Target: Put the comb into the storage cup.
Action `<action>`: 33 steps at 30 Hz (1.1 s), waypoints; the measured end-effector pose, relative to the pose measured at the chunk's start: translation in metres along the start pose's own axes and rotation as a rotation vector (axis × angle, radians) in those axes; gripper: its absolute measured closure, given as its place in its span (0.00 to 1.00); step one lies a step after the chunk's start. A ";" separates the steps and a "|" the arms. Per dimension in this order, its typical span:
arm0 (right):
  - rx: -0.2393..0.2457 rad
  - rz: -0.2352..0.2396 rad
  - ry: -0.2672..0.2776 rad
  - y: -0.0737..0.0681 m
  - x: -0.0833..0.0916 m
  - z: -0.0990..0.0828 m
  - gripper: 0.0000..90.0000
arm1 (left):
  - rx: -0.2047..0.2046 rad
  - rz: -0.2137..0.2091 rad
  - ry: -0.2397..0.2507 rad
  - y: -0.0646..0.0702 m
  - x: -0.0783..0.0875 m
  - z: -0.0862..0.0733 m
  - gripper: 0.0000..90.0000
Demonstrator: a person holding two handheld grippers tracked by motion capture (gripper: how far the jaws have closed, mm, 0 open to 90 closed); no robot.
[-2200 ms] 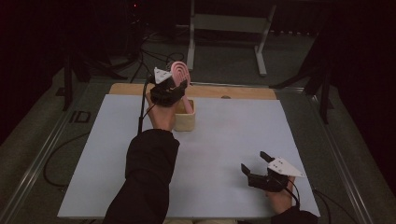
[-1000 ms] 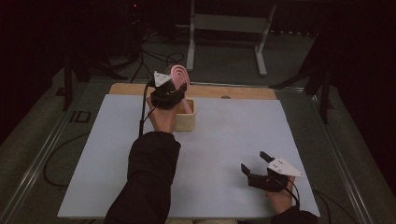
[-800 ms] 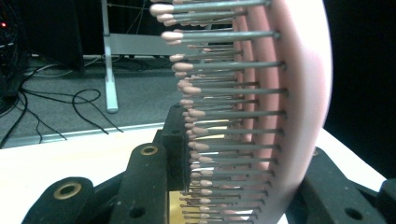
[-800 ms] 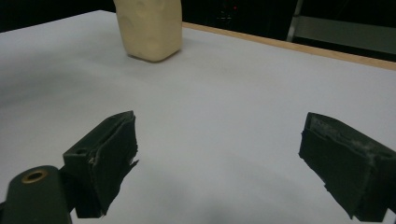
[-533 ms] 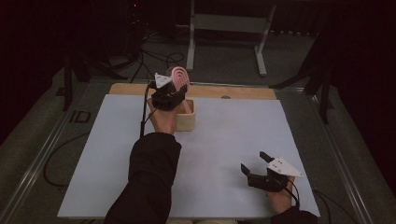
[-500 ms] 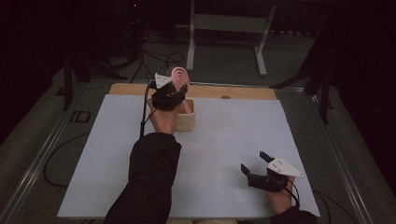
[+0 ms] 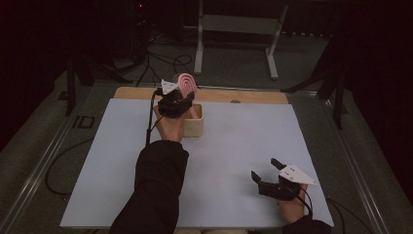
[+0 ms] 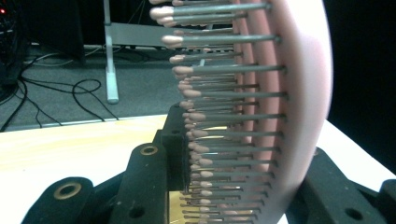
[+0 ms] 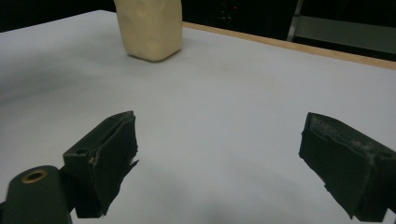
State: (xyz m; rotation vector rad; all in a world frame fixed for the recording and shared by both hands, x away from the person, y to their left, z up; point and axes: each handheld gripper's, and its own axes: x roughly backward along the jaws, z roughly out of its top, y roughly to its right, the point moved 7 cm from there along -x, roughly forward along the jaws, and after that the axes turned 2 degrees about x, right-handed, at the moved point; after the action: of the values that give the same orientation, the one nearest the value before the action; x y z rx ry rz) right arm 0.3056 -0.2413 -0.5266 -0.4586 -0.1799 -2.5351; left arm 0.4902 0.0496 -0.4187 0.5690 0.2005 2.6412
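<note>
My left gripper [image 7: 179, 101] is shut on a pink hairbrush [image 7: 187, 80] and holds it upright over a cream box [image 7: 196, 128] at the back of the table. The brush's handle end reaches down into the box. In the left gripper view the brush head [image 8: 292, 102] stands between my jaws, its metal bristles pointing left. My right gripper [image 7: 265, 168] rests low near the front right of the white table [image 7: 243, 131], open, with nothing between its fingers. In the right gripper view the right gripper [image 9: 219, 135] points across the table, with the box [image 9: 149, 28] farther off.
A wooden strip [image 7: 243, 95] runs along the table's far edge. Behind it on the dark floor stand a metal stand [image 7: 234, 29] and loose cables [image 7: 160, 61]. A dark sleeve [image 7: 156, 190] reaches across the table's left middle.
The left gripper and the brush have sunk slightly toward the box. The right gripper has stayed where it was.
</note>
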 end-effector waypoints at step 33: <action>0.001 0.001 -0.001 -0.001 0.000 0.000 0.12 | 0.026 0.007 -0.051 -0.001 -0.012 -0.032 0.70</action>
State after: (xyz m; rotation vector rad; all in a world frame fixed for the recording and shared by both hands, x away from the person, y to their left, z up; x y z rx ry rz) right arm 0.3050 -0.2409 -0.5266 -0.4599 -0.1815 -2.5337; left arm 0.4868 0.0434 -0.4517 0.6459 0.2184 2.6308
